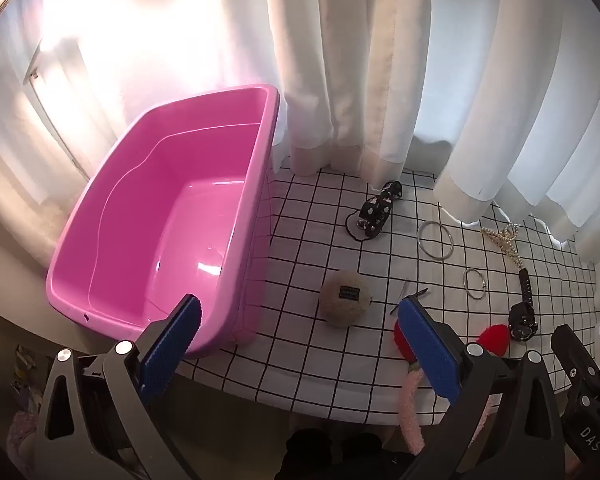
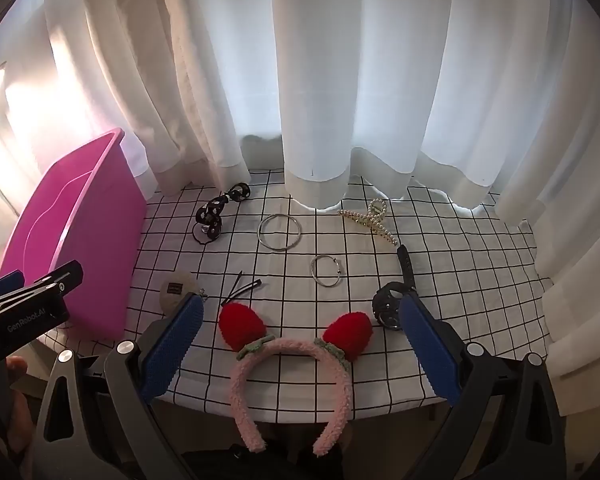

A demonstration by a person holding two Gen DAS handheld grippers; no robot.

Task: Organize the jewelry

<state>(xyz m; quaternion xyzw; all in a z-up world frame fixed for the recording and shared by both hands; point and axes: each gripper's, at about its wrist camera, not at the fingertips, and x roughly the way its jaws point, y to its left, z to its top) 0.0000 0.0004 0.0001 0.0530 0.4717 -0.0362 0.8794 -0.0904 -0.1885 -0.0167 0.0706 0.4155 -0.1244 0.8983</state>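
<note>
White curtains (image 2: 340, 80) hang in long folds behind the bench (image 2: 460, 264). Their bottoms rest on its far edge. Bright light shines through them, strongest at the left. A white cloth (image 1: 300, 360) with thin black squares covers the bench.

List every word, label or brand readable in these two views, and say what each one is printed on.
"GenRobot.AI": on the black body of the left gripper, seen in the right wrist view.
"DAS", cut off by the frame edge: on the black body of the right gripper, seen in the left wrist view.
Small dark label on the round beige fuzzy pad: too small to read.
</note>
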